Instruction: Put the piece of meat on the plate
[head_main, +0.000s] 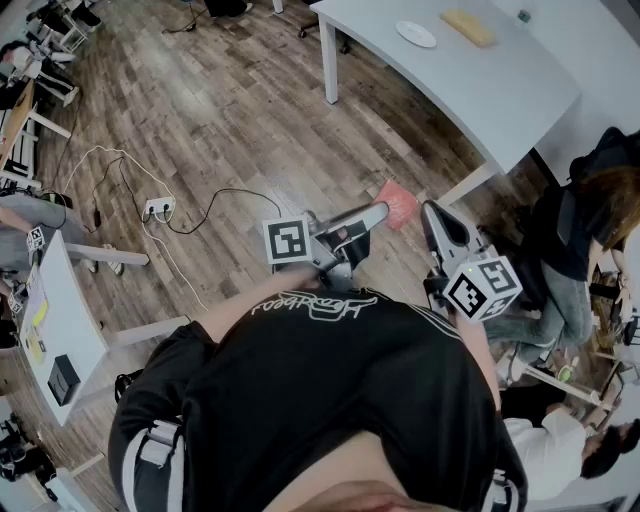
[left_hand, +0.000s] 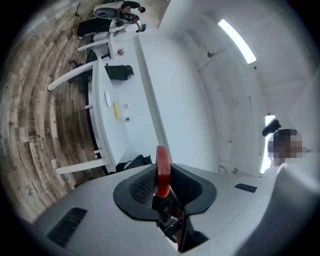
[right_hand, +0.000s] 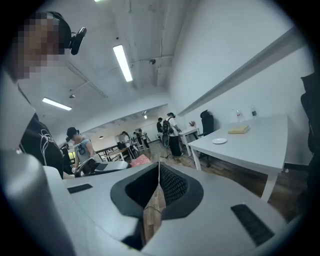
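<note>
Holding the piece of meat (left_hand: 162, 165) is the left gripper (head_main: 375, 214): its jaws are closed on the thin red slab, which stands on edge between the pads and sticks out beyond their tips. The meat is therefore in the air above the wooden floor (head_main: 230, 110), and it is well apart from the white table (head_main: 500, 90). The plate (head_main: 415, 34) lies on that tabletop, not far from the long edge that faces the open floor, and a yellow block (head_main: 468, 27) lies near it on the side away from that edge. The plate looks empty, so I judge that the carrying is in progress and the placing is not yet done. The right gripper (right_hand: 159, 170) has its jaws together with nothing between them; only floor shows through the narrow gap lower down. The slab seems light, and it keeps a flat shape beyond the pads, so I think it is quite stiff or rubbery, perhaps a toy food. Its surface looks smooth and could slip if the grip becomes loose. The present hold, across the two flat faces near one end, seems suitable to me, because the free end can touch the plate first. Letting go from high up may make it bounce or slide off the rim.
</note>
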